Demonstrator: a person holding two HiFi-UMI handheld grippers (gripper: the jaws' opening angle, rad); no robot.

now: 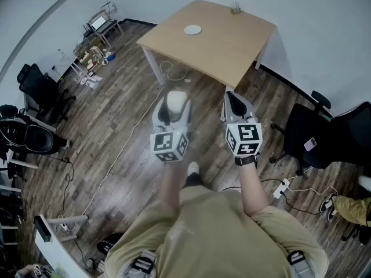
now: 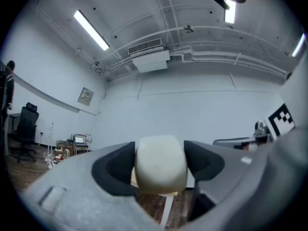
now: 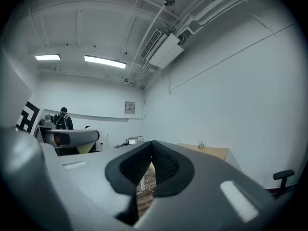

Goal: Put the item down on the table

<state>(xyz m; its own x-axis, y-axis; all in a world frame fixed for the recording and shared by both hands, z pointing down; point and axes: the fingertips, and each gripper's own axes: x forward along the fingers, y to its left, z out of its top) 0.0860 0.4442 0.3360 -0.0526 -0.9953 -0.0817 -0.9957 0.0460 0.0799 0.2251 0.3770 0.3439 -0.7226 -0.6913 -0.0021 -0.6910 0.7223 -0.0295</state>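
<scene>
Wood-plank floor fills the room below. A pale wooden worktop (image 1: 232, 45) is seen well ahead of both sets of jaws, w/ a small white disc (image 1: 193, 30) on it and sth at its far edge too tiny to be identified. The left gripper (image 1: 174, 105) is held over open floor, its jaws closed on a cream, rounded block (image 2: 160, 165). The block is pinched by its two sides btwn the dark pads, and its top and front stick out past them. The right gripper (image 3: 152, 163) is carried just right of the left one, jaws pressed together w/ nothing btwn them.

Risks, as judged from here:
- The block is not yet over the worktop, so any slackening of the grip would mean a drop to the floor.
- The block looks smooth and rounded, so it could be squeezed out fwd if the jaws are tilted or jolted en route.
- If the jaws are opened high above the worktop, a bounce or roll toward the edge is probable. The disc should also be avoided.
- White cable (image 1: 174, 71) on the floor ahead of the jaws could be tripped on.
</scene>
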